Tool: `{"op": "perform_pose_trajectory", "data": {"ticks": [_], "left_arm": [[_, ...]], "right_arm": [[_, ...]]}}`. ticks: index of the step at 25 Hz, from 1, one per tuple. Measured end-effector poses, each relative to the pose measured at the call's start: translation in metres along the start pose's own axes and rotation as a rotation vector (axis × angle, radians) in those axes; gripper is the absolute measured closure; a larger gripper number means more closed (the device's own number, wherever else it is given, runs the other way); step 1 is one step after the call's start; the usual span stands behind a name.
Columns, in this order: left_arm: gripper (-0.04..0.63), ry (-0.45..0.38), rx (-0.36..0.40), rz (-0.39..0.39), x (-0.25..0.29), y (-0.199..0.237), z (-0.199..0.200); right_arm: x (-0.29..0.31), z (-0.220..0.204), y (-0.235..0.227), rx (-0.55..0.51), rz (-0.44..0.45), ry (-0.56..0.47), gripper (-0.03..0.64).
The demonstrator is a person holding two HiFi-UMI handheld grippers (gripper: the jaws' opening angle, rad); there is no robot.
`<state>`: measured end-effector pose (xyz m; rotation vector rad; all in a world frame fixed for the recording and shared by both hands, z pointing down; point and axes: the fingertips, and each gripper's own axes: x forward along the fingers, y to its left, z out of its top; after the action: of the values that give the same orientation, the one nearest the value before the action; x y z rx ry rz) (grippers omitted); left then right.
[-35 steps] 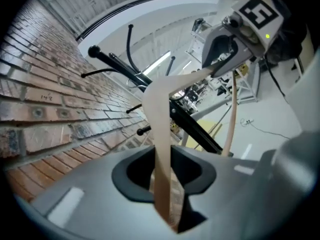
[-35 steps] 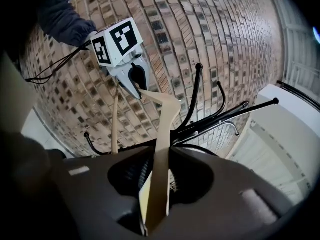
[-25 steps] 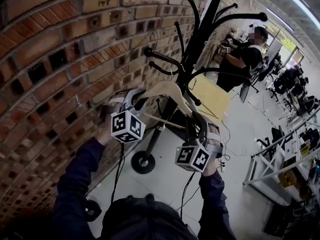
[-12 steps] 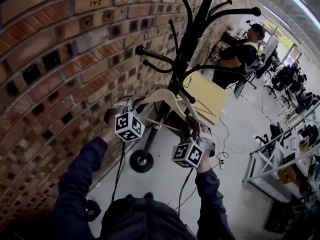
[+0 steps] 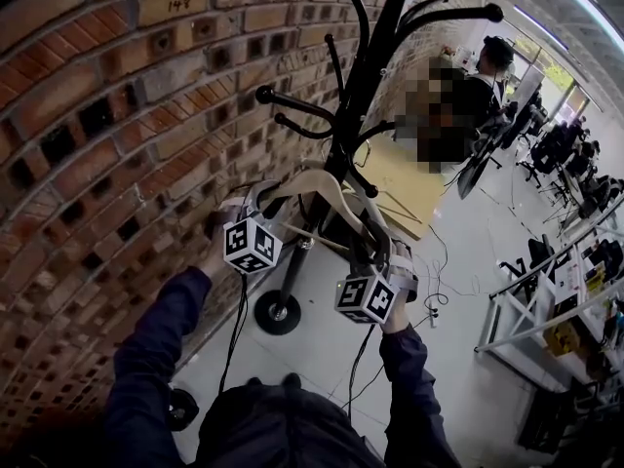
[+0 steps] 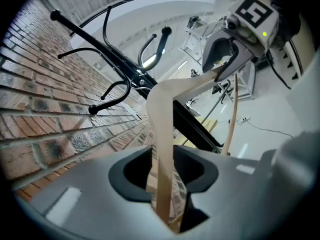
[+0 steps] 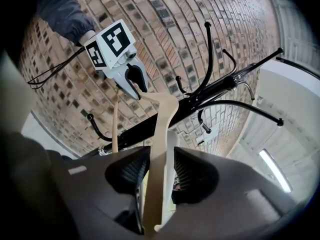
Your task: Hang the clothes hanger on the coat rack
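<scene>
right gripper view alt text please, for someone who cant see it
A pale wooden clothes hanger runs up through the right claw, whose jaws have just been opening around it. Behind it, the black metal coat rack slants across a red brick wall.

Brick wall point(image 5: 117, 164) fills my left, with a number scrawled on one top brick. Pale glossy floor point(image 5: 458, 388) below, thin black cable point(image 5: 441, 261) trailing over it. Yellow wooden panel point(image 5: 409, 188) low beside the wall. Past it, a person point(image 5: 483, 100) in a dark top. Office chairs point(image 5: 565, 149) further back. Metal racks point(image 5: 546, 300) on my right, well apart from the wall. Strip light point(image 5: 585, 3) overhead.
</scene>
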<state>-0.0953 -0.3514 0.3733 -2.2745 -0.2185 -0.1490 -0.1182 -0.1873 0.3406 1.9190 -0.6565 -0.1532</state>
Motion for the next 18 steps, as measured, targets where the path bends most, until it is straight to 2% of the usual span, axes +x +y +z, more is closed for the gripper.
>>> {"op": "perform_pose_trajectory", "data": {"ticks": [2, 12, 18], "left_arm": [[0.437, -0.016, -0.014, 0.000, -0.001, 0.002, 0.003], [0.437, -0.017, -0.017, -0.017, -0.019, -0.009, 0.008], [0.437, -0.043, -0.141, -0.061, -0.054, -0.032, 0.010]], "right_arm": [[0.000, -0.001, -0.001, 0.007, 0.002, -0.004, 0.448], [-0.013, 0.002, 0.000, -0.016, -0.015, -0.038, 0.431], [-0.044, -0.005, 0.001, 0.000, -0.055, -0.069, 0.431]]}}
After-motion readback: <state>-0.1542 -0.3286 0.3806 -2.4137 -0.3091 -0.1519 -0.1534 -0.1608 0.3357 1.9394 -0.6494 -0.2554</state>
